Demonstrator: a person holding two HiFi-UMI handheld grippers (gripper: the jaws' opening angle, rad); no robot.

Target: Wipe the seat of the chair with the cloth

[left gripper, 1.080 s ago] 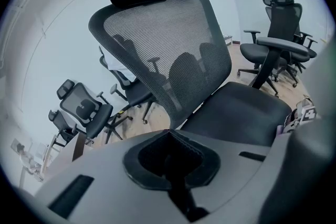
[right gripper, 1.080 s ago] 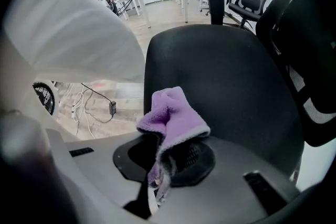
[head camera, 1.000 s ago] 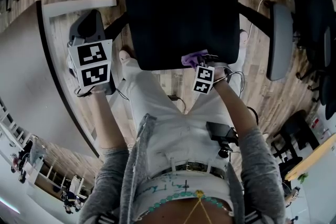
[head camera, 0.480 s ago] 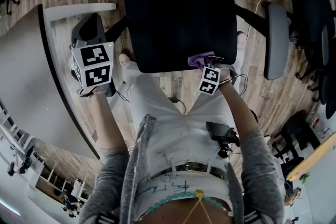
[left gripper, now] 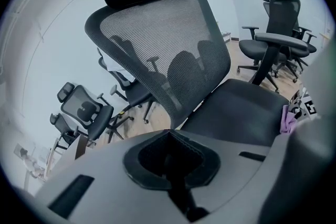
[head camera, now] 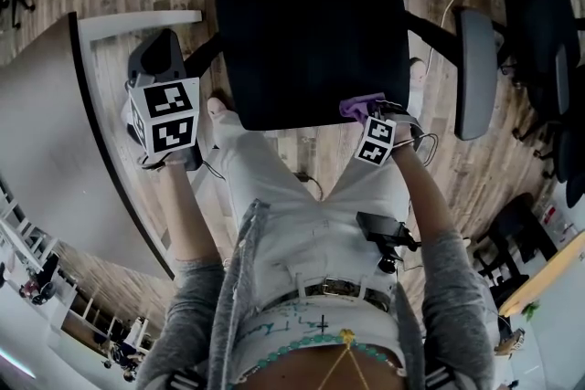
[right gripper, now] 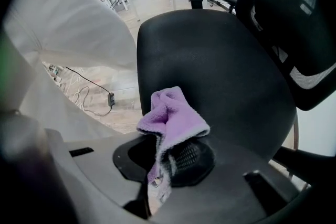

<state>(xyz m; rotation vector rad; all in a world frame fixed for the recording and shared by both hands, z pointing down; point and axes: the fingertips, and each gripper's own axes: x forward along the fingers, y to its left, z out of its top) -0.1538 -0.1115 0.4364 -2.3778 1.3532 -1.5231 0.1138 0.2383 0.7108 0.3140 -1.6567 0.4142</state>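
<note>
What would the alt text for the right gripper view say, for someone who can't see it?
A lilac cloth is pinched in the right gripper, its bunched end held at the near edge of a black chair seat that fills most of the view. To the left are the person's white trouser leg and a wood floor with a cable.

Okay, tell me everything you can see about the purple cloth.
The cloth is a small, pale purple piece of fluffy, terry-like fabric with a lighter edge. It is crumpled and folded over itself, bunched upward, with a thin tail hanging down between the jaws. The right claw is shut on its lower part. It sits at the front edge of the black chair seat, near the corner on the person's right. Whether it actually presses on the seat cannot be told.
</note>
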